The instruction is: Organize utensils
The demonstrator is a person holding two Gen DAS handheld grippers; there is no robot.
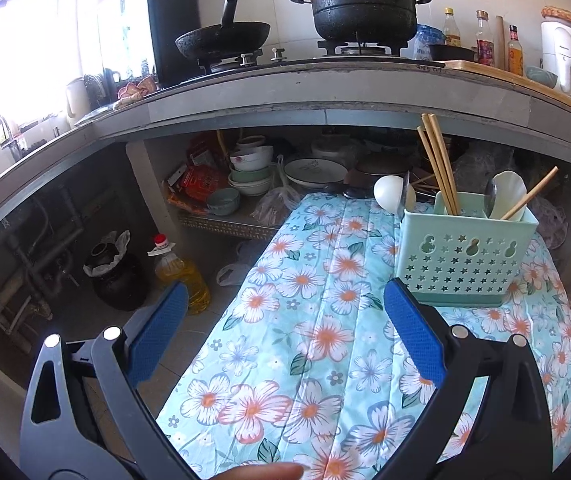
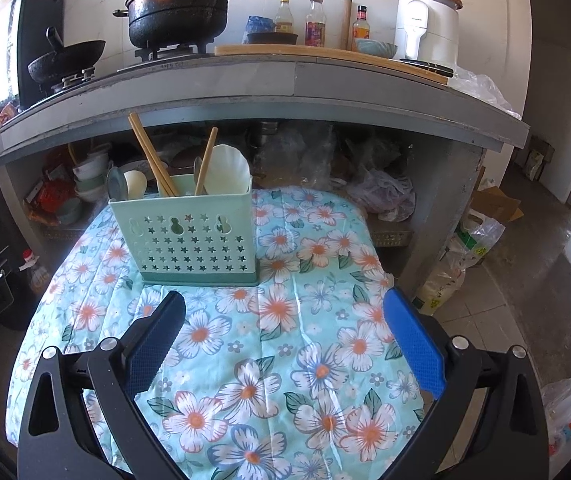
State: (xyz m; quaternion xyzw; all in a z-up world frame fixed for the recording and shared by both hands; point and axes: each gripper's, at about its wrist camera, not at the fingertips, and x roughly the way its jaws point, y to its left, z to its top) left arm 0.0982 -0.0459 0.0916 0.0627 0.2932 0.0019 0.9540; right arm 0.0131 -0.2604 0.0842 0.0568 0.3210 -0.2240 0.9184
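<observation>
Both the left gripper (image 1: 285, 316) and right gripper (image 2: 285, 316) are spread wide, nothing held. Mint-green perforated plastic utensil caddy (image 2: 183, 236) stands ahead-left of the right gripper, holding wooden chopsticks (image 2: 151, 156) and white spoons (image 2: 225, 170). No loose utensils seen; any regrasp is best taken from above.

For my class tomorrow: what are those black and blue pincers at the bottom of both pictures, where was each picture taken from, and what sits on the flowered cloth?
No robot is here. A person holds a two-finger gripper in each hand, and each gripper carries a wide-angle camera that looks along its fingers. One picture comes from the left gripper, the other from the right gripper. Both stand open and hold nothing. On the flowered cloth stands a pale green utensil holder, with wooden chopsticks and white spoons upright inside it. Nothing else lies on the cloth. Behind is a kitchen counter with a black pot on the stove.
</observation>
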